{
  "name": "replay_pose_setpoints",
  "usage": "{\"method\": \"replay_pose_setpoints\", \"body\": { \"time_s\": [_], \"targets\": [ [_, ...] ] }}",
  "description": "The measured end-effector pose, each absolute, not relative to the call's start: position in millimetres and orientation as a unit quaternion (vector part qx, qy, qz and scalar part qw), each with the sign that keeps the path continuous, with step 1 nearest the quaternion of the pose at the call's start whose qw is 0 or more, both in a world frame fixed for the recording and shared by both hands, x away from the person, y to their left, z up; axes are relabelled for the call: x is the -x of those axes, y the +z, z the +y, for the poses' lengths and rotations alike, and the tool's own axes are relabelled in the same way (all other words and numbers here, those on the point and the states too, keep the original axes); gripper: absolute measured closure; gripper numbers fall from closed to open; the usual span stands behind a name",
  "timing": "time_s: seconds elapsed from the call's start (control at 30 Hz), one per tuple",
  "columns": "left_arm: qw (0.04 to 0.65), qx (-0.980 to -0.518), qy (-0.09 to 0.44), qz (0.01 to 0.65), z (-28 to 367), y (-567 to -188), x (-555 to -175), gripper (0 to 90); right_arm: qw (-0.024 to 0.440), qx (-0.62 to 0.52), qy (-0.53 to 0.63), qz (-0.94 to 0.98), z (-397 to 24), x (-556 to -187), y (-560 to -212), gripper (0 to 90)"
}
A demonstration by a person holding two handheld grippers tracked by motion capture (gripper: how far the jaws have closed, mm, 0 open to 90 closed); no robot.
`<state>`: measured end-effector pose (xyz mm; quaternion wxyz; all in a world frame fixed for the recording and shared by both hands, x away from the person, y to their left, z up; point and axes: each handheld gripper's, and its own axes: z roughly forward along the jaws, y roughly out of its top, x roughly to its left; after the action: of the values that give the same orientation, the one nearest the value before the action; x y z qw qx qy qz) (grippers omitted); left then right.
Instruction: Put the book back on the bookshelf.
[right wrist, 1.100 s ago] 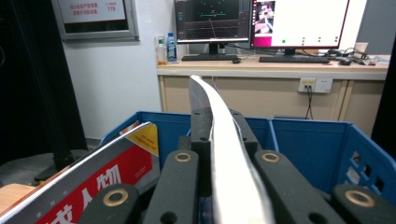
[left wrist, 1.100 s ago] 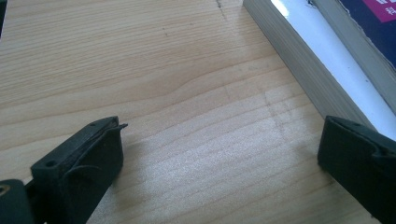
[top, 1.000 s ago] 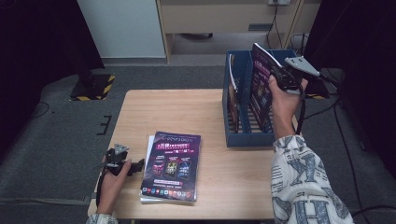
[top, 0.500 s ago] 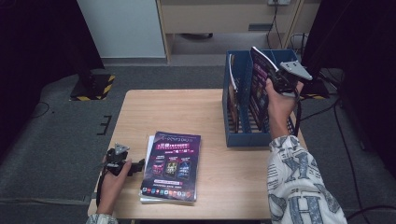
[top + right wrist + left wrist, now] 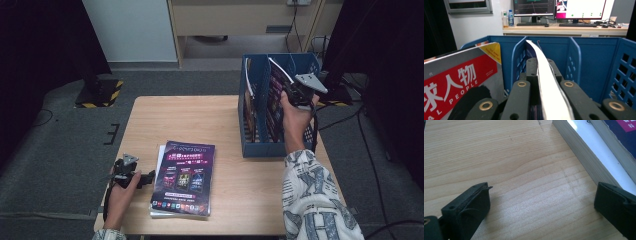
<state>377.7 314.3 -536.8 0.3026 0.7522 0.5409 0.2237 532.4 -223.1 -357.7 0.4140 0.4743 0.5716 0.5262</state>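
My right gripper (image 5: 291, 90) is pinching a magazine (image 5: 276, 82) by its edge, jaws pressed tight on the thin white page block, which curves up between them in the right gripper view (image 5: 544, 75). I hold the magazine upright over the blue file rack (image 5: 250, 125) at the desk's far right corner, its lower part down inside one of the rack's slots, between the blue dividers (image 5: 517, 60). Another magazine with a red cover (image 5: 459, 82) stands in the slot beside it.

My left gripper (image 5: 131, 175) rests low at the near left edge of the desk (image 5: 190, 120), jaws spread wide with only bare wood between them. Just beside its right jaw lies the stack (image 5: 185, 177) of magazines, flat on the desk, a dark purple cover on top; in the left gripper view the stack's white edge (image 5: 584, 152) runs close past that jaw, though I cannot tell whether they touch.
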Motion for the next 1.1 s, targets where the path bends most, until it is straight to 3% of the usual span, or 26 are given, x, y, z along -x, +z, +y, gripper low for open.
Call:
{"method": "replay_pose_setpoints", "body": {
  "time_s": [0.93, 1.1],
  "targets": [
    [0.303, -0.753, 0.223, 0.541, 313.8, -536.7, -378.1, 0.0, 0.373, -0.483, 0.513, 0.604, -217.2, -534.5, -358.3, 80.5],
    [0.303, -0.753, 0.223, 0.541, 313.8, -536.7, -378.1, 0.0, 0.371, -0.483, 0.506, 0.610, -217.2, -535.0, -357.5, 84.0]
  ]
}}
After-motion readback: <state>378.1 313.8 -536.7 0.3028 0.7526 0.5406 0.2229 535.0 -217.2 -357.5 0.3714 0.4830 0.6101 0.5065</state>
